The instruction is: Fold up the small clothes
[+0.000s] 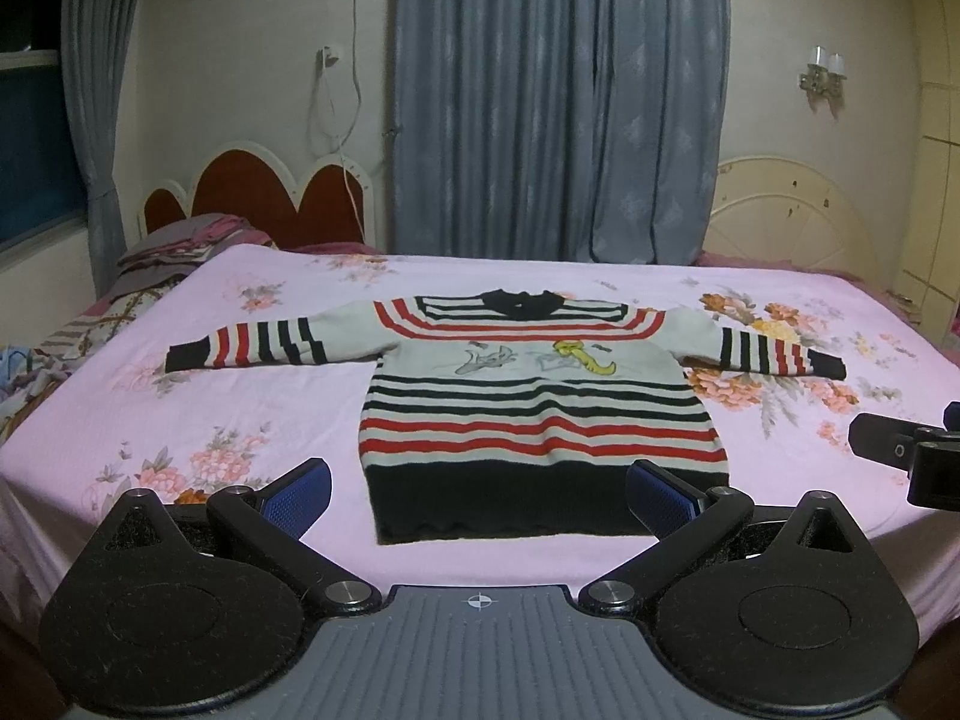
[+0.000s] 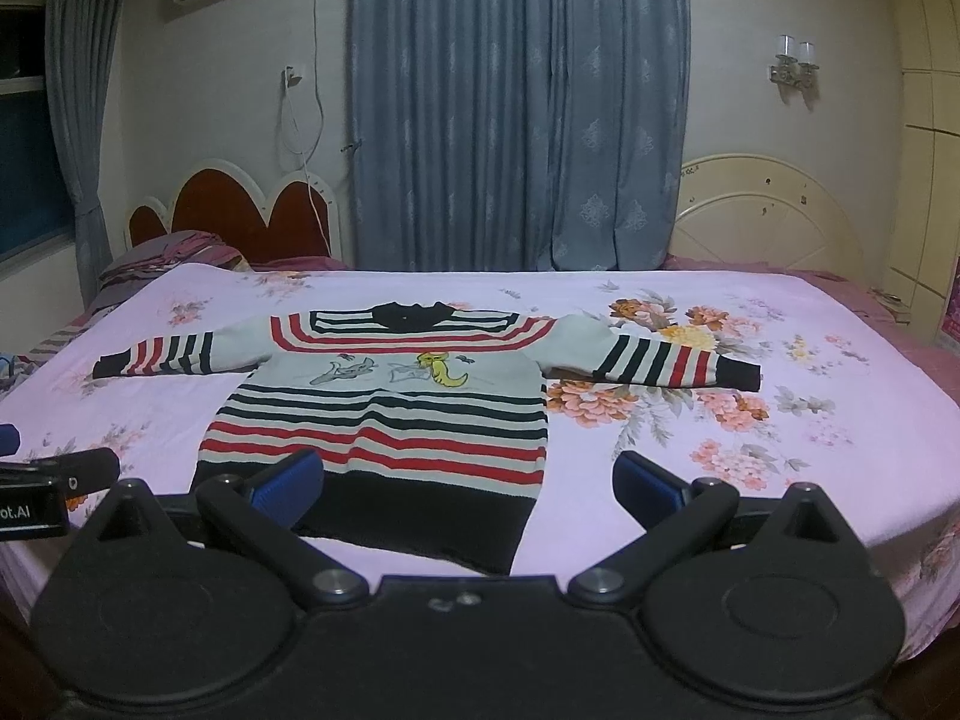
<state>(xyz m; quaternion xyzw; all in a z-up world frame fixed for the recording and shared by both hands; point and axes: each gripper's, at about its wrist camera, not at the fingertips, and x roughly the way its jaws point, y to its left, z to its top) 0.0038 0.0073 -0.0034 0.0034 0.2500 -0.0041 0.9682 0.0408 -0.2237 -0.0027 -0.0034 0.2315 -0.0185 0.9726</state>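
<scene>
Lying flat on pink floral bedsheet (image 1: 252,408): striped sweater (image 1: 540,414); blue curtains (image 1: 558,102) behind; both tongs released.

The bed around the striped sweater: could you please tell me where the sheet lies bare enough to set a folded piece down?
Bare sheet lies right of the sweater body, below its right sleeve, and left of the body below the left sleeve. A strip beyond the collar is free too. The far left corner is crowded with piled bedding.
</scene>
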